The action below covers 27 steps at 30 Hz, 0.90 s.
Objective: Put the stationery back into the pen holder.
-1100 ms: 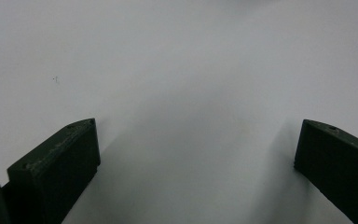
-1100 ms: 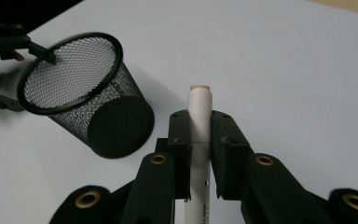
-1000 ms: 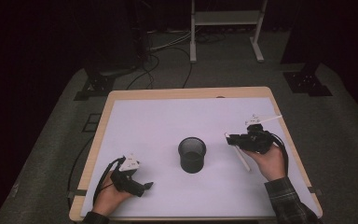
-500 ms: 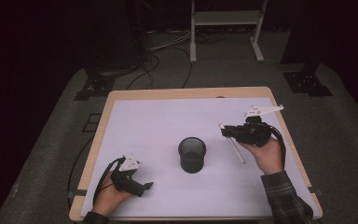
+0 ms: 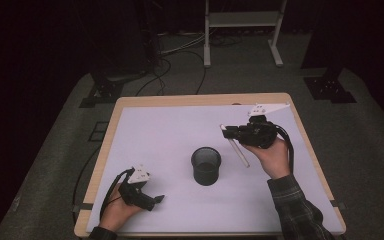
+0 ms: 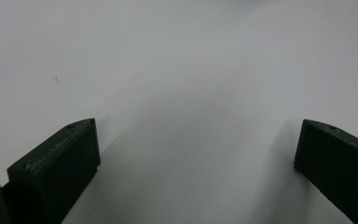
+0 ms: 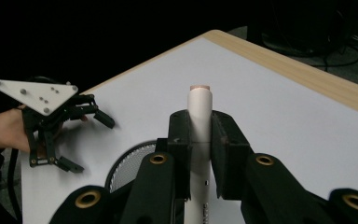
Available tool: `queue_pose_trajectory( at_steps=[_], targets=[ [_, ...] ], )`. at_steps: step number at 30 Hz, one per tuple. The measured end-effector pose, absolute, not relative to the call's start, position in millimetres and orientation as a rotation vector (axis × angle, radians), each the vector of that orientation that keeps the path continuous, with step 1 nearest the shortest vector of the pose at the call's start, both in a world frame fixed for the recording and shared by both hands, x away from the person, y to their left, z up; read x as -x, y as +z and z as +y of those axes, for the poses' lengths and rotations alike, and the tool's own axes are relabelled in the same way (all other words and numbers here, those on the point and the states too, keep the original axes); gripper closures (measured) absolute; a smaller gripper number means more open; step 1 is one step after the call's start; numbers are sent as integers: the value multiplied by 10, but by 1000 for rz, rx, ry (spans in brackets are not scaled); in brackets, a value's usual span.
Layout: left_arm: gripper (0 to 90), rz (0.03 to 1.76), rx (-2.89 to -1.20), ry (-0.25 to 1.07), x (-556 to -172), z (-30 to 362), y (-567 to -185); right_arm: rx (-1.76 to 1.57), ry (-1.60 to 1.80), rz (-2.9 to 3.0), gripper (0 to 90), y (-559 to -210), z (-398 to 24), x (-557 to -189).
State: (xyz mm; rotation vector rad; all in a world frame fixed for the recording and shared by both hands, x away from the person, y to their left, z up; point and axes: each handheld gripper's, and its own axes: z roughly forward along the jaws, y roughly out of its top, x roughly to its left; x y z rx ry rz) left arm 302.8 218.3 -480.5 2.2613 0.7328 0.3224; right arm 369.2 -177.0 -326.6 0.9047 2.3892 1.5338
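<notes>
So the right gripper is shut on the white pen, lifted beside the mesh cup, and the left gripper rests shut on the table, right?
Not quite: the left gripper rests on the table with jaws wide open and nothing between them, as the left gripper view shows. The rest stands.

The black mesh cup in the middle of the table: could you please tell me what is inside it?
The black mesh cup looks empty from above, though its dark bottom is hard to make out. The white pen is outside, held above the table.

The right gripper point(image 5: 228, 132) is held above the table's right side, pointing left, its 2 jaws clamped on a white tube point(image 5: 235, 146). The left gripper point(image 5: 156, 200) rests at the near left, jaws spread wide apart.
</notes>
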Motion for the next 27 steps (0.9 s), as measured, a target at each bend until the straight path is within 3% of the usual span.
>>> queue_pose_trajectory(
  at_steps=[27],
  targets=[
    [0, 734, -2258, 323, -3027, 2183, -4808, -750, 1605, 2422, 779, -3135, -1036, -3895]
  ],
)
